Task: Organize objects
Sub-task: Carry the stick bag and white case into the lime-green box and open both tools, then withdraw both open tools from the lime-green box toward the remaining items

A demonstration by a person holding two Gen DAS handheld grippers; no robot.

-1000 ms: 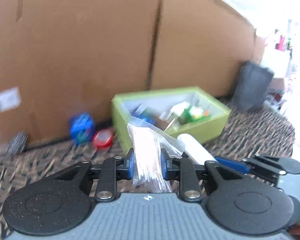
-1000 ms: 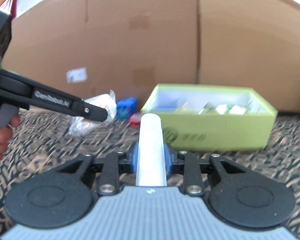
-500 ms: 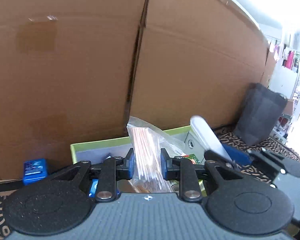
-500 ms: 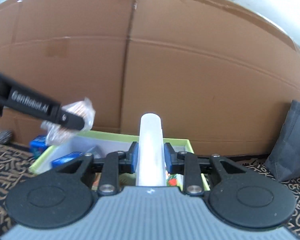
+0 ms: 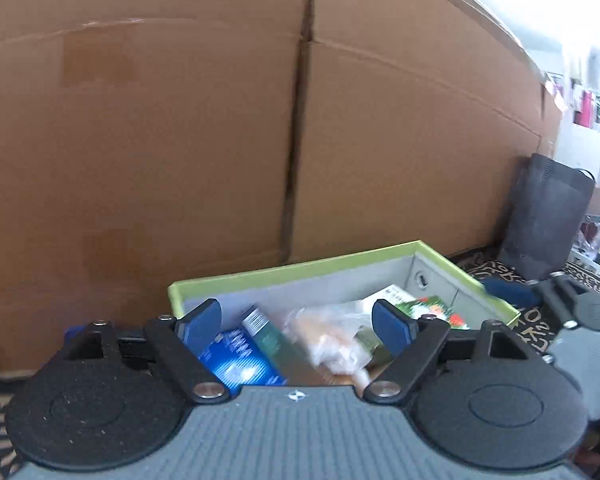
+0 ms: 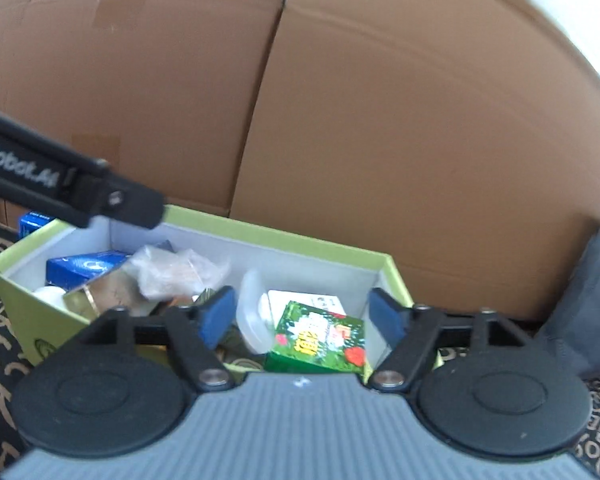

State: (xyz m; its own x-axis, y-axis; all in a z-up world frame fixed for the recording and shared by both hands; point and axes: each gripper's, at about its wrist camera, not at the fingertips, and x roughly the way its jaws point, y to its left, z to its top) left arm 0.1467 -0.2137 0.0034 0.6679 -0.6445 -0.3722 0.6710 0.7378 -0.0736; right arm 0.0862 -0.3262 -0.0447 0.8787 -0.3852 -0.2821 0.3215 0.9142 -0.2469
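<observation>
Crinkly plastic bag (image 5: pixel 332 340) dropped into green box (image 5: pixel 300 270), both hand-held grippers opening, empty

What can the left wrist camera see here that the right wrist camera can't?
Only the left wrist view: bright shelves far off at the right edge.

Only the right wrist view: a small blue box outside the green box, and a translucent white tube inside it.

Both: the green box, the blue packet, the clear bag, the green carton, the cardboard wall, the dark bag. Each hand-held gripper, left and right, is opening with nothing gripped.
</observation>
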